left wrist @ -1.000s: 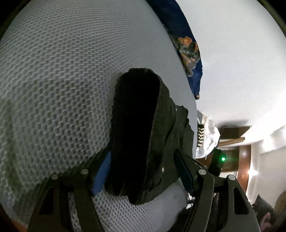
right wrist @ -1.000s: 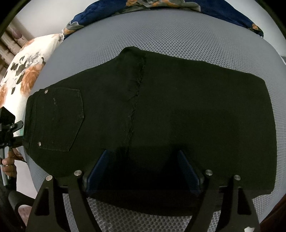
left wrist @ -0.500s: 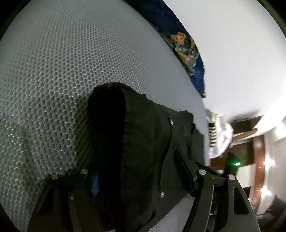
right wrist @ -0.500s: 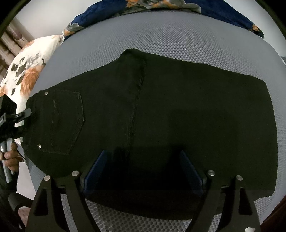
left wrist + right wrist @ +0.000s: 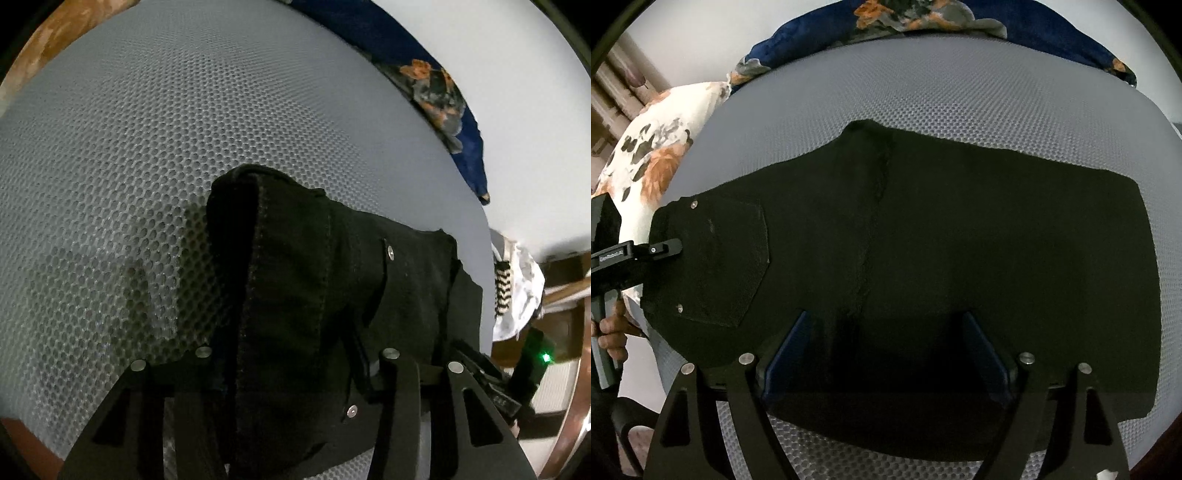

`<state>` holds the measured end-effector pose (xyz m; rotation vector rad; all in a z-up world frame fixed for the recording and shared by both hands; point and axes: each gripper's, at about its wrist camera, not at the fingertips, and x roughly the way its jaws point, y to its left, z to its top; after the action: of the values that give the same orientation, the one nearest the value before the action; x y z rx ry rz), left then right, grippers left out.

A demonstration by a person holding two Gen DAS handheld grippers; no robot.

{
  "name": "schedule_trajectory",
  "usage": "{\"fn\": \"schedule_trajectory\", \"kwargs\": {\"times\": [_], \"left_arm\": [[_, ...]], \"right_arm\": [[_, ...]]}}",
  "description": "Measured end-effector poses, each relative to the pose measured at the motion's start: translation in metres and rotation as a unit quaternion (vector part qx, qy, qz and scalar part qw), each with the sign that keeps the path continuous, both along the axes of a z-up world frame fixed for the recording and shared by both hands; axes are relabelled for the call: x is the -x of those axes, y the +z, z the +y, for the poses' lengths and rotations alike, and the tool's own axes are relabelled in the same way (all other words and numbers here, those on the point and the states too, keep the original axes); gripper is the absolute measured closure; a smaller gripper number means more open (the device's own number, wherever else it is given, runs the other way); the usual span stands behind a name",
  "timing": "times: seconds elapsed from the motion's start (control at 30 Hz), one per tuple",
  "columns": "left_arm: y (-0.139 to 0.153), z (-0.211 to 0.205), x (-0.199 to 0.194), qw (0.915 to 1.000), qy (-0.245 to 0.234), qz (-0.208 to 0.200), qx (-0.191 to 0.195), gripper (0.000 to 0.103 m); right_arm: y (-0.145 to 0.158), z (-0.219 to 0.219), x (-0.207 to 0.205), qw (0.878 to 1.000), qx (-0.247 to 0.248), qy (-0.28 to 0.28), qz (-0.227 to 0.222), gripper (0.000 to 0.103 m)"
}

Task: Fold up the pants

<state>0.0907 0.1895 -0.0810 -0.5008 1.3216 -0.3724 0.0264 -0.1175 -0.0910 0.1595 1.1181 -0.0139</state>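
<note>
Black pants (image 5: 960, 251) lie folded lengthwise on a grey mesh surface (image 5: 960, 99), waist and back pocket (image 5: 720, 258) at the left. My left gripper (image 5: 295, 369) is at the waist end, its fingers around a raised bunch of the black fabric (image 5: 295, 295); the cloth hides the pads. It also shows at the left edge of the right wrist view (image 5: 665, 247). My right gripper (image 5: 882, 354) is open, its blue pads wide apart over the pants' near edge.
A dark blue floral cloth (image 5: 960, 18) lies along the far edge of the mesh. A white floral pillow (image 5: 653, 155) sits at the left. In the left wrist view, a white wall (image 5: 517, 110) and wooden furniture (image 5: 569, 295) stand beyond the mesh edge.
My left gripper has pushed the waist end inward over the mesh and the fabric now bunches higher between its fingers. My right gripper has held still over the near edge.
</note>
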Motion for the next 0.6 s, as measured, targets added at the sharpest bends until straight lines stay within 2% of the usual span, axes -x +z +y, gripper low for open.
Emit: {"fn": "schedule_trajectory", "kwargs": {"times": [0.13,0.27,0.47,0.6], "left_arm": [[0.0,-0.005,-0.002,0.9998,0.008,0.014,-0.01,0.055],[-0.001,-0.004,-0.007,0.9991,0.026,0.034,0.002,0.055],[0.014,-0.015,0.003,0.9992,0.034,0.004,-0.023,0.056],[0.032,-0.021,0.012,0.9988,0.039,-0.02,-0.02,0.057]], "right_arm": [[0.007,-0.006,0.001,1.0,-0.005,0.0,-0.011,0.021],[0.012,-0.014,0.001,1.0,-0.008,-0.002,-0.021,0.021],[0.023,-0.027,0.003,0.999,-0.008,-0.009,-0.033,0.021],[0.029,-0.034,0.005,1.0,0.001,0.006,-0.029,0.021]]}}
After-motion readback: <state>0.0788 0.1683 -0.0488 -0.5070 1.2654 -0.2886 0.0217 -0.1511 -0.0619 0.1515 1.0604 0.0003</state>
